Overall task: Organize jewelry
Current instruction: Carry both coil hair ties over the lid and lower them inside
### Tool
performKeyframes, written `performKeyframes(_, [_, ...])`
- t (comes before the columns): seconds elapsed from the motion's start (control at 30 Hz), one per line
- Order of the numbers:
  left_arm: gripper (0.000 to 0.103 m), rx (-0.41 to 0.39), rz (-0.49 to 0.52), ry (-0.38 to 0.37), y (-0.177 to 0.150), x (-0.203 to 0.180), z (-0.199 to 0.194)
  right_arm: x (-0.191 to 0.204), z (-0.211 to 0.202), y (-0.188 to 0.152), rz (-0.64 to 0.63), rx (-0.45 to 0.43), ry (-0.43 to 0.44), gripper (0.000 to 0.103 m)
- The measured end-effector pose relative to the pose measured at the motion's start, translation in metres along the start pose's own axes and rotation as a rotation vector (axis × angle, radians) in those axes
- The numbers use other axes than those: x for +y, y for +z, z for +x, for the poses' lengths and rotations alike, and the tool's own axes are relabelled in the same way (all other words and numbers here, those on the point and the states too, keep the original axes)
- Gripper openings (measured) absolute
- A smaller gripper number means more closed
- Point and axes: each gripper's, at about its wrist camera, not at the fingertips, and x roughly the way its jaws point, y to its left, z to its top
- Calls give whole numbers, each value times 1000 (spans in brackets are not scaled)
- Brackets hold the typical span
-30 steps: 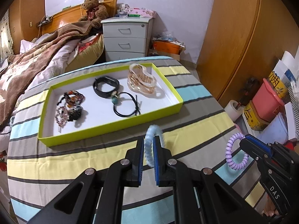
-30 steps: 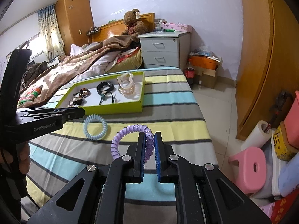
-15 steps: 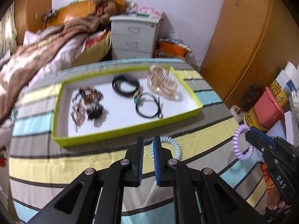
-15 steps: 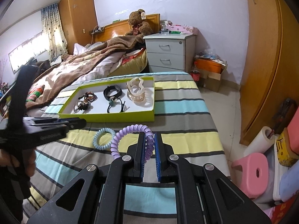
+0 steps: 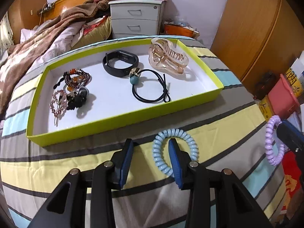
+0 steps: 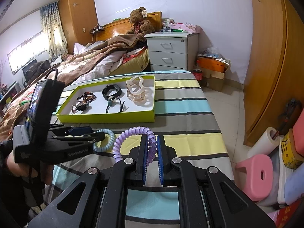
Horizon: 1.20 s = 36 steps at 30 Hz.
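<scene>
My left tongs (image 5: pixel 150 150), marked "GenRobot.AI", have just been spreading; the blue coil tie (image 5: pixel 175 152) now lies loose on the striped surface (image 5: pixel 57 167) before the green tray (image 5: pixel 121 119). My right tongs (image 6: pixel 152 152) pinch the purple coil tie (image 6: pixel 133 134).

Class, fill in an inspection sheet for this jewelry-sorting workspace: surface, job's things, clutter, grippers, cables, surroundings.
Surface: striped cloth covering the work surface.
Job's things: lime-green shallow tray holding bracelets, hair ties and a clear claw clip; light-blue spiral hair tie lying on the cloth in front of the tray; purple spiral hair tie.
Clutter: nothing seen on the cloth.
Grippers: left hand-held gripper has just been opening, jaws apart with one finger inside the blue tie's loop; right hand-held gripper shut on the purple tie.
Cables: black cable on the left gripper.
Surroundings: bed, grey nightstand, pink stool.
</scene>
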Motion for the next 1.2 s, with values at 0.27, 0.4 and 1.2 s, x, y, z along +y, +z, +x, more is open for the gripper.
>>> performKeyframes(0.27, [11,-6,32,36,-1,-5,-2,2,1,0,-3,4,-1,10])
performKeyframes(0.4, [10,-17,14,28,0,0,-7,4,2,2,-5,1,-4,9])
performKeyframes(1.2, [10,-165,-67,22,24,51,-73,40,6,48,-77,-66,15,10])
